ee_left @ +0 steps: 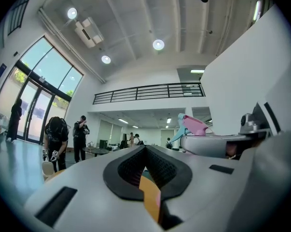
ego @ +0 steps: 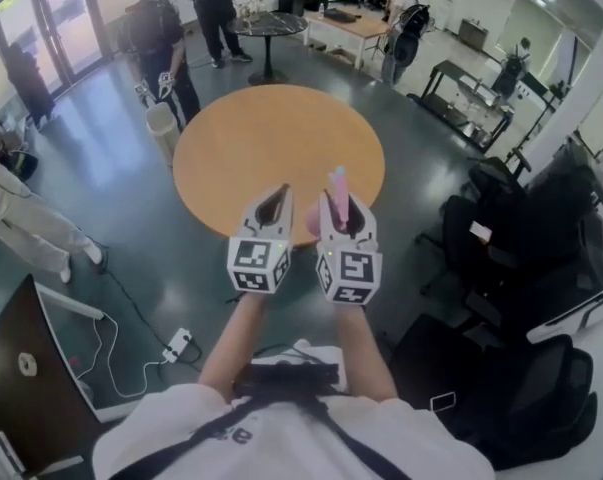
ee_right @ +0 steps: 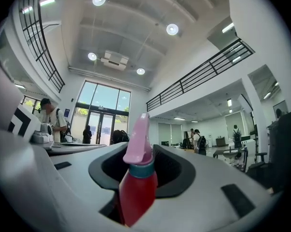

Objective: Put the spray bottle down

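A spray bottle (ee_right: 137, 190) with a red body and a pink trigger head stands upright between the jaws of my right gripper (ee_right: 138, 154), which is shut on it. In the head view the bottle's pink head (ego: 338, 189) sticks up out of the right gripper (ego: 343, 210), just over the near edge of the round wooden table (ego: 271, 143). My left gripper (ego: 272, 206) is close beside it on the left, with its black pads together and nothing between them. In the left gripper view the pads (ee_left: 135, 166) meet at the tip, and the bottle's head (ee_left: 194, 125) shows at the right.
Black office chairs (ego: 511, 233) crowd the right side of the table. A white bin (ego: 162, 128) stands at its far left. A power strip with cables (ego: 178, 344) lies on the floor at lower left. Several people stand around a dark round table (ego: 268, 23) farther back.
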The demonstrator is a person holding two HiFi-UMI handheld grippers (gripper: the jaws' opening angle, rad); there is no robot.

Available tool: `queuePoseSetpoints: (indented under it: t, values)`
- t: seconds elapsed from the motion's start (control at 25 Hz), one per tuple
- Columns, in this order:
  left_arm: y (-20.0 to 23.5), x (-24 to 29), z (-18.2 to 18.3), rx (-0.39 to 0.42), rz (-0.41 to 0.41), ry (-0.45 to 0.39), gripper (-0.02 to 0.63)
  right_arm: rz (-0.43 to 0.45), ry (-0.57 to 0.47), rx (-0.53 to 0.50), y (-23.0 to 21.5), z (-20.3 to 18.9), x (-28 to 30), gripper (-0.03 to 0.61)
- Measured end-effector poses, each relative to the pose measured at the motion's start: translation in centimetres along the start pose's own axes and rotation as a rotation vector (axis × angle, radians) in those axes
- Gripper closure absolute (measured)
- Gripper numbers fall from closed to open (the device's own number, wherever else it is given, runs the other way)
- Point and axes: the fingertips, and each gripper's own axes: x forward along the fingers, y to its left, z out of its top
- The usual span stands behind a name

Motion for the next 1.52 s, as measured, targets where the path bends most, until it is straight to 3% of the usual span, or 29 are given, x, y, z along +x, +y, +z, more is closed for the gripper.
queuePoseSetpoints:
  t: [0.4,0.72,1.08,1.52]
  values:
    - [0.4,3.3,-2.0,-0.012,0.05,0.085,0.601,0.017,0.067,0.102,-4.2,-3.1,2.8,0.422]
    - [2.2,9.0,-4.9,-0.013,0.056,0.125,0.601,-0.001,0.104,0.151,-7.7,-5.3,8.0,0.42]
    - [9.7,19.2,-3.8,-0.022,0.082,0.064,0.601,-0.083,0.142,0.12,-10.3,-6.5,19.0,0.419]
    - [15.8,24.5,-7.7,-0.047,0.107,0.132,0.601,-0.078,0.259,0.09,-9.5,-12.0,26.0,0.419]
